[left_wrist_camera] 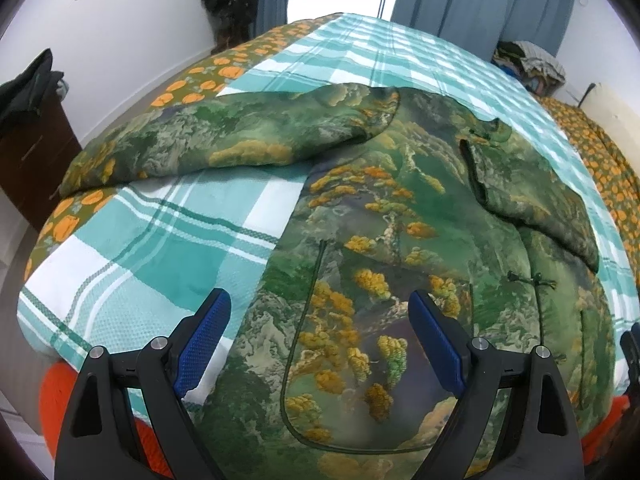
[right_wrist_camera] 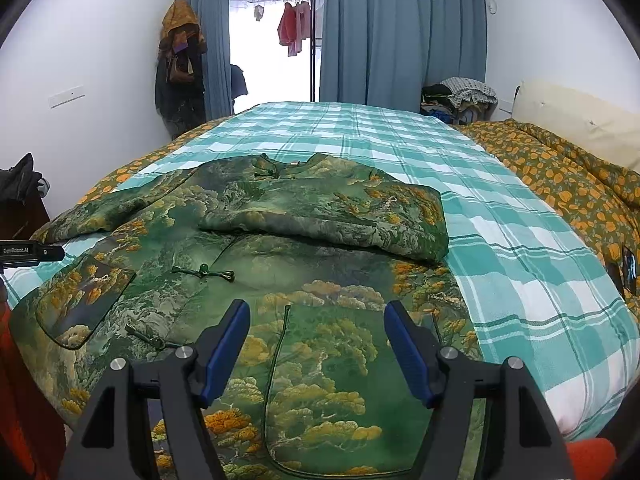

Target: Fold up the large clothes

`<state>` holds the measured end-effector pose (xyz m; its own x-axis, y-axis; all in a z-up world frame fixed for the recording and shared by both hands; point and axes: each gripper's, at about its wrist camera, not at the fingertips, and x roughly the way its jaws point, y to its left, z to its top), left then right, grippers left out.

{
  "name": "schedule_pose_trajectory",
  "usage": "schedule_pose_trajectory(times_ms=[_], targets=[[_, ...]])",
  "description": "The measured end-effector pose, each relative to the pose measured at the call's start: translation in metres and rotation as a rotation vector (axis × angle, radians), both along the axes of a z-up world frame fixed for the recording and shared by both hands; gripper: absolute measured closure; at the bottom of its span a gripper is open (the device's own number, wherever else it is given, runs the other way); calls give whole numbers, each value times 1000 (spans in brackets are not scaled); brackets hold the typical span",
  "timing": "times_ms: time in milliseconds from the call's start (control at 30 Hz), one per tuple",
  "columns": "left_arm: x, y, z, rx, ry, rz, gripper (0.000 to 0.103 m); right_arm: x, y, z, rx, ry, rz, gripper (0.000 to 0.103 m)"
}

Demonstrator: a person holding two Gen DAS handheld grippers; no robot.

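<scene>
A green jacket (left_wrist_camera: pixel 360 240) with a yellow-and-green landscape print lies front-up on the bed's teal plaid blanket (left_wrist_camera: pixel 160 240). One sleeve (left_wrist_camera: pixel 208 140) stretches out flat to the left. The other sleeve (right_wrist_camera: pixel 320 208) is folded across the chest, below the collar (right_wrist_camera: pixel 280 168). My left gripper (left_wrist_camera: pixel 320 312) is open above the jacket's lower left part, over a patch pocket, with nothing between its blue pads. My right gripper (right_wrist_camera: pixel 316 308) hovers open over the jacket's lower right pocket (right_wrist_camera: pixel 340 392), also holding nothing. The left gripper's body (right_wrist_camera: pixel 32 252) shows at the left edge of the right wrist view.
An orange-flowered duvet (right_wrist_camera: pixel 560 184) and a cream pillow (right_wrist_camera: pixel 580 116) lie at the right of the bed. Blue curtains (right_wrist_camera: pixel 400 40) frame a bright doorway. A clothes pile (right_wrist_camera: pixel 460 96) sits at the back right, hung coats (right_wrist_camera: pixel 180 60) at the back left, and a dark cabinet (left_wrist_camera: pixel 36 152) to the left.
</scene>
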<state>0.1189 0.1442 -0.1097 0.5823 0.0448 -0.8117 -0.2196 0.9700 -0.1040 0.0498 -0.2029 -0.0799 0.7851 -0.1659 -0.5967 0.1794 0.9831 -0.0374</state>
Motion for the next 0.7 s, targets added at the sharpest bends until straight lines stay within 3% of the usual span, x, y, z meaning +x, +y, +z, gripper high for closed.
schedule_pose_trajectory(times_ms=[700], targets=[[1, 9, -1, 7, 10, 32, 11, 0, 1, -1, 1, 2, -2, 32]])
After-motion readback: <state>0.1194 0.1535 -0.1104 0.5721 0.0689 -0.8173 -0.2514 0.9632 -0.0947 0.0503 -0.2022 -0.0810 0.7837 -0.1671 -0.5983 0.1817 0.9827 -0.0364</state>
